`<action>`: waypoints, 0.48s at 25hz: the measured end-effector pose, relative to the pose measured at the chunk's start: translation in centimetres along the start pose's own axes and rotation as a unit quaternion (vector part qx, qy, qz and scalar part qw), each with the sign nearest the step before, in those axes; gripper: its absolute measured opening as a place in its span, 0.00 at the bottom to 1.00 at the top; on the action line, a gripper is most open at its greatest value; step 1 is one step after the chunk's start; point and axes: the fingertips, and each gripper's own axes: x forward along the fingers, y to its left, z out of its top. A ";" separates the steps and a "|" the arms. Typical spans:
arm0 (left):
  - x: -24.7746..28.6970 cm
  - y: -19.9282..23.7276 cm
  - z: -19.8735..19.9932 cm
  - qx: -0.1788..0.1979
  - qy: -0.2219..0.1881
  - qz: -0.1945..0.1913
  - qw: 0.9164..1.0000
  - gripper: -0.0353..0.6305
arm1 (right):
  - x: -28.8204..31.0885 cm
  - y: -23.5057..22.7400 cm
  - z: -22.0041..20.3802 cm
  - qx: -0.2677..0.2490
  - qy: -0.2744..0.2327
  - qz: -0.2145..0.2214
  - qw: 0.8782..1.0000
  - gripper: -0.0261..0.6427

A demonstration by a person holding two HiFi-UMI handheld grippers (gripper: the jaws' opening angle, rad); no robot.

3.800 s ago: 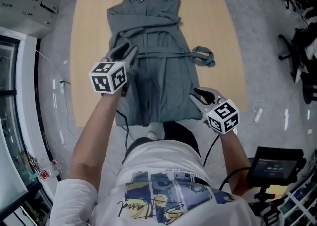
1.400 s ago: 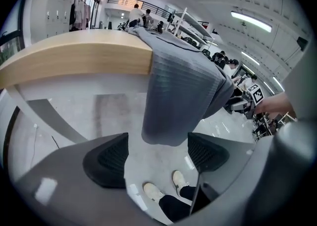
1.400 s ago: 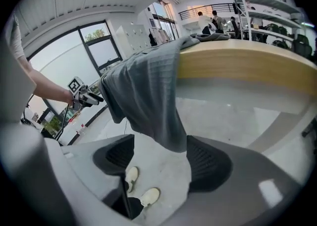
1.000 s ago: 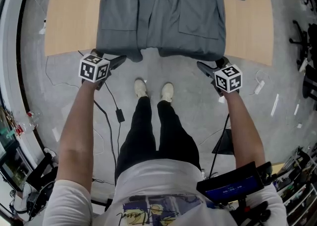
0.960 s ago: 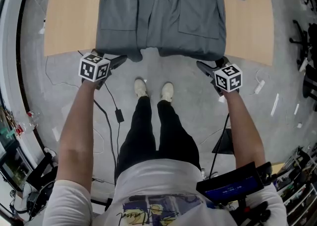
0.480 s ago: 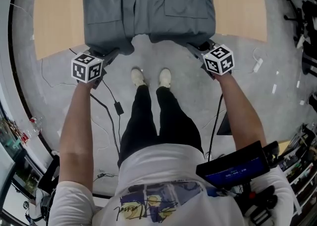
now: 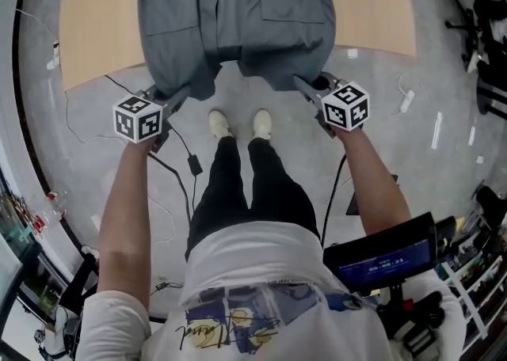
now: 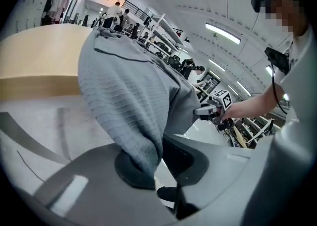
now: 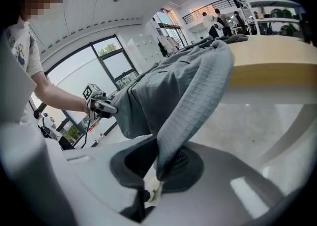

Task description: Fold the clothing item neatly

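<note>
A grey garment (image 7: 238, 11) lies on a light wooden table (image 7: 95, 27), its hem hanging over the near edge. My left gripper (image 7: 176, 100) is shut on the hem's left corner. The ribbed grey cloth (image 8: 133, 96) runs down between its pads (image 8: 133, 168). My right gripper (image 7: 305, 85) is shut on the hem's right corner, with the cloth (image 9: 193, 81) pinched between its pads (image 9: 181, 163). Both pairs of jaws have just been closing with the cloth between them. Between the two held corners the hem sags. Each gripper view shows the other gripper across the cloth.
The person's white shoes (image 7: 235, 123) stand on the grey floor just before the table edge. Black cables (image 7: 190, 165) trail on the floor at the left. A dark screen unit (image 7: 380, 260) hangs at the person's right side. Office chairs (image 7: 483, 3) stand far right.
Both grippers went from open beside the hem to shut on its corners. They have lifted slightly, and the hem now bunches at each grip.
</note>
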 end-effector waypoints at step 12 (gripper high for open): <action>-4.3 -6.2 -0.2 0.012 -0.025 -0.050 0.998 0.09 | -5.7 5.9 0.6 0.006 -0.029 0.000 1.000 0.07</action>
